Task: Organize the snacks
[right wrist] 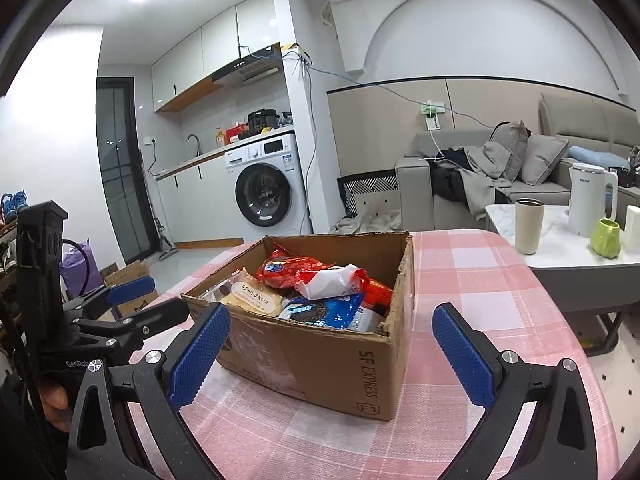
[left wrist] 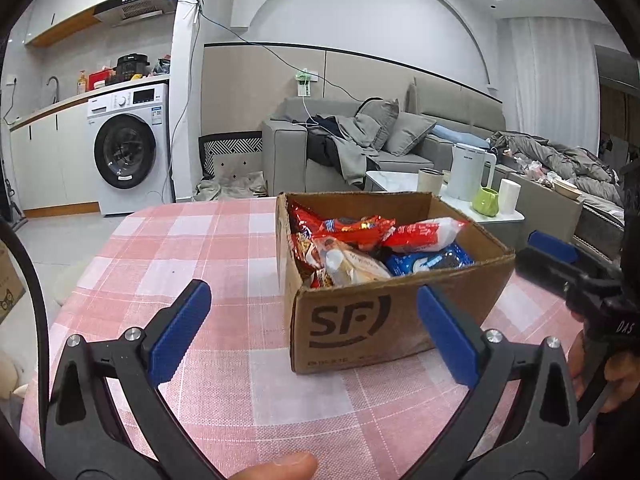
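An open cardboard SF box (left wrist: 360, 328) (right wrist: 320, 364) stands on the pink checked tablecloth (left wrist: 200, 248) (right wrist: 480, 280). It holds several snack packs: red packs (left wrist: 352, 226) (right wrist: 288, 270), a red-and-white pack (left wrist: 424, 234) (right wrist: 336, 282), a blue cookie pack (left wrist: 432, 262) (right wrist: 324, 312) and a beige bread pack (left wrist: 356, 266) (right wrist: 252, 296). My left gripper (left wrist: 312, 320) is open and empty, in front of the box. My right gripper (right wrist: 332, 344) is open and empty, at the box's near corner. Each shows in the other's view: the right gripper (left wrist: 556, 256) and the left gripper (right wrist: 136, 300).
A white side table (right wrist: 560, 248) to the right carries a beige tumbler (right wrist: 529, 226), a white kettle (right wrist: 588, 198) and a green mug (right wrist: 606, 238). A grey sofa (left wrist: 360, 152) stands behind. A washing machine (left wrist: 128, 148) and kitchen counter are at the back left. A cardboard box (right wrist: 128, 276) sits on the floor.
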`<action>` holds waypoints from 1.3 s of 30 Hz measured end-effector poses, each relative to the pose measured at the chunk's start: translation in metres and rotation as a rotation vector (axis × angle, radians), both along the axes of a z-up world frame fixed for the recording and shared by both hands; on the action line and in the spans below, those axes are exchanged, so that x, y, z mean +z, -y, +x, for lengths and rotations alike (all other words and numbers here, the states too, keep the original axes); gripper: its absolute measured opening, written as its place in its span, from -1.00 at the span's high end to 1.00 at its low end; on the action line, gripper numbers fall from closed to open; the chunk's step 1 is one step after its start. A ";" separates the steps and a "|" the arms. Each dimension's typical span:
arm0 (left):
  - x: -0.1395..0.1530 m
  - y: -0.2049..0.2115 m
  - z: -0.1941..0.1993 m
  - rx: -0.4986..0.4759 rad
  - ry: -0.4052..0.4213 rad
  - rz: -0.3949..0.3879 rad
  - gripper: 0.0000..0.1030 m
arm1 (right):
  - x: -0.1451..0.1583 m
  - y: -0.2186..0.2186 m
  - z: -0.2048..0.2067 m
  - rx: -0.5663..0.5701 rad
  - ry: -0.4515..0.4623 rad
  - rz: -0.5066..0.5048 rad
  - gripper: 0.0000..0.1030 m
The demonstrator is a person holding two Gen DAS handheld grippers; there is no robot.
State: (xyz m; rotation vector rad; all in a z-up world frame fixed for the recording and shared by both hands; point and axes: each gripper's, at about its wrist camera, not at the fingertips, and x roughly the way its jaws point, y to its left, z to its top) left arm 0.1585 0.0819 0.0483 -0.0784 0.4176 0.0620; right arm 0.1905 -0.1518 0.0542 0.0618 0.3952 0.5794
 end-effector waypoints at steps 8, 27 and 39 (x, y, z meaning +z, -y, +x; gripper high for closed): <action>-0.005 0.001 0.003 0.008 0.004 0.004 -0.99 | -0.005 0.001 -0.010 -0.012 0.052 -0.017 -0.99; -0.009 0.006 0.008 0.006 0.021 0.025 -1.00 | -0.008 -0.016 -0.018 0.013 0.088 -0.079 -0.99; -0.010 0.006 0.009 0.006 0.020 0.025 -1.00 | -0.009 -0.017 -0.017 0.012 0.085 -0.077 -0.99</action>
